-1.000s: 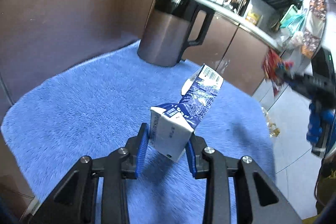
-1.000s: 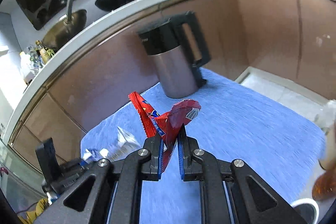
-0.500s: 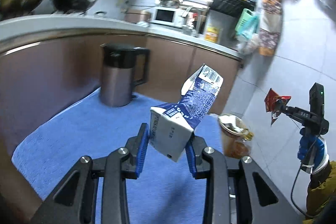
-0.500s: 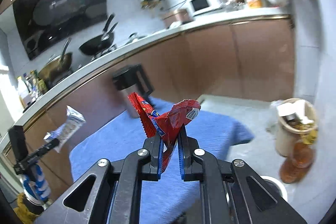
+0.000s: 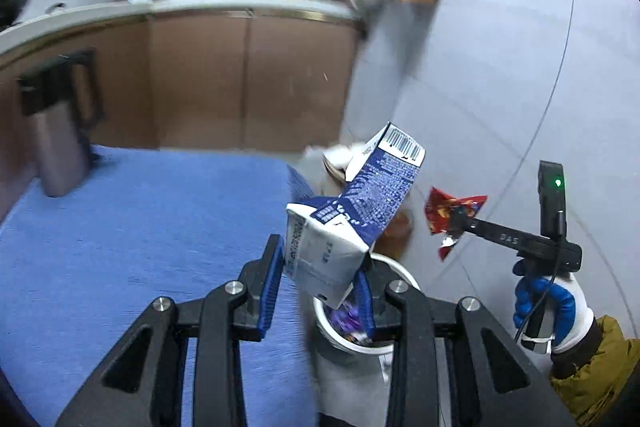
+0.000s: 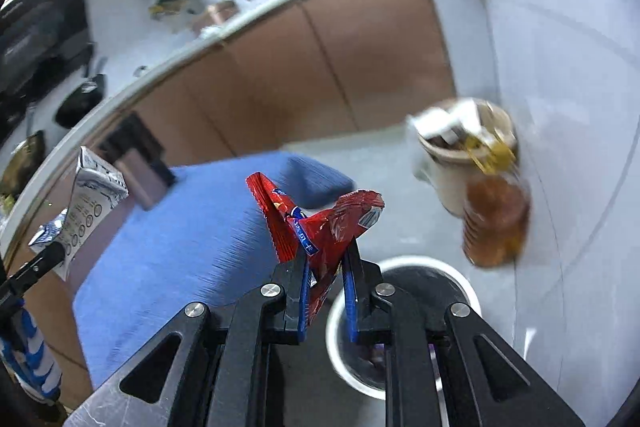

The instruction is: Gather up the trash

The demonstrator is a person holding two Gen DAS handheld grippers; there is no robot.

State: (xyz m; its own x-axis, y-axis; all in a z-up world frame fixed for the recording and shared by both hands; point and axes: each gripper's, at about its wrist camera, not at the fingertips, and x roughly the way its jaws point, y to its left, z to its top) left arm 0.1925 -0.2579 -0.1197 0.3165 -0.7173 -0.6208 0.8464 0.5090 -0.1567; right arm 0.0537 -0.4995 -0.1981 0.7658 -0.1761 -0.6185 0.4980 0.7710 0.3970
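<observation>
far left, a steel kettle [image 5: 60, 131] stood on the blue mat [image 5: 140, 247], below the brown cabinets [image 5: 248, 79] and the worktop [image 5: 192, 9]. left gripper [image 5: 318, 285] held over the mat's right edge, blue fingers [image 5: 270, 285] pinching a crushed blue-and-white milk carton [image 5: 348, 215], tilted up to the right. just below the carton, a white-rimmed bin [image 6: 404, 263] on the floor, purple scraps inside. further right, right gripper [image 6: 326, 289] in a blue-and-white gloved hand [image 5: 554, 311], fingers [image 6: 303, 301] opening around a crumpled red snack wrapper [image 6: 320, 227], wrapper between them above the bin's left rim. beyond, a tan bin [image 6: 452, 171] stuffed with paper, an amber bottle [image 6: 496, 223] just beside it, blurred.
</observation>
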